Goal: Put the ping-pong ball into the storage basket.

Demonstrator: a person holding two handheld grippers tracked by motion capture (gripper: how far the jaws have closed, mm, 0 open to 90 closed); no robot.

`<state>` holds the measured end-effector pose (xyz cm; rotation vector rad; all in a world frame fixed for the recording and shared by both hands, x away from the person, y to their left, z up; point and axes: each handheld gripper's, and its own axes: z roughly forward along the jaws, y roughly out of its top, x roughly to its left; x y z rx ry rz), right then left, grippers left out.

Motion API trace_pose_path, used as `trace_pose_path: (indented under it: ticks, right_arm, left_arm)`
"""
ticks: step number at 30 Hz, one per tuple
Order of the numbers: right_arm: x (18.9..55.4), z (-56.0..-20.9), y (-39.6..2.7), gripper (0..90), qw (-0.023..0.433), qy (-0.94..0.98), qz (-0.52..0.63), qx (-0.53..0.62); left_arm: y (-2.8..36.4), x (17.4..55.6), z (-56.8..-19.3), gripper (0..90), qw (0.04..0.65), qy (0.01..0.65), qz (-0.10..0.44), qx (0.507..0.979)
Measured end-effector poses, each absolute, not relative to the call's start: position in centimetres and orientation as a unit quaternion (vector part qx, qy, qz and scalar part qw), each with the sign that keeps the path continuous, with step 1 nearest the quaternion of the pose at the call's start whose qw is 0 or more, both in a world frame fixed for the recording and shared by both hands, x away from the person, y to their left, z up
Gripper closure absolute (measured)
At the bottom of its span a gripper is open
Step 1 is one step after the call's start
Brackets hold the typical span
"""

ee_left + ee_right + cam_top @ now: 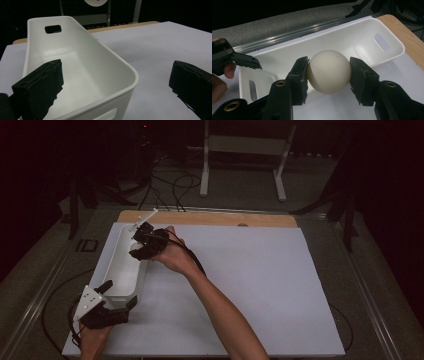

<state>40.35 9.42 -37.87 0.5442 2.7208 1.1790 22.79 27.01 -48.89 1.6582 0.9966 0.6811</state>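
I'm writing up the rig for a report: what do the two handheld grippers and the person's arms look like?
Both are black two-jaw tools. The left gripper carries a pale grey three-cornered plate with small dark dots, and a black cable loops away from it. The right gripper has blocky jaws with ridged pads and brass-coloured screw eyelets, a light plate on top and a black cable along the forearm. The forearms are bare, no sleeves or gloves.

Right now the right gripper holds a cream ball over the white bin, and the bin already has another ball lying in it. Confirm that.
Not quite: the white bin is empty, as the left gripper view shows. The rest stands: the right gripper holds the cream ball over the bin.
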Motion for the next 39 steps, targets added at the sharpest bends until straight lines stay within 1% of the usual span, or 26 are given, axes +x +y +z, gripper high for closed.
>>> trace_pose_path:
  ticks: [21,39]
  right_arm:
    - [40.0,-37.6,10.6,50.6,0.061,0.902,0.391,0.173]
    - [39.6,-38.0,11.4,50.5,0.06,0.905,0.387,0.168]
  left_arm:
    - [27.0,22.8,-48.9,0.0,0.519,0.415,0.283,0.691]
    - [27.1,22.8,-48.9,0.0,0.521,0.415,0.284,0.69]
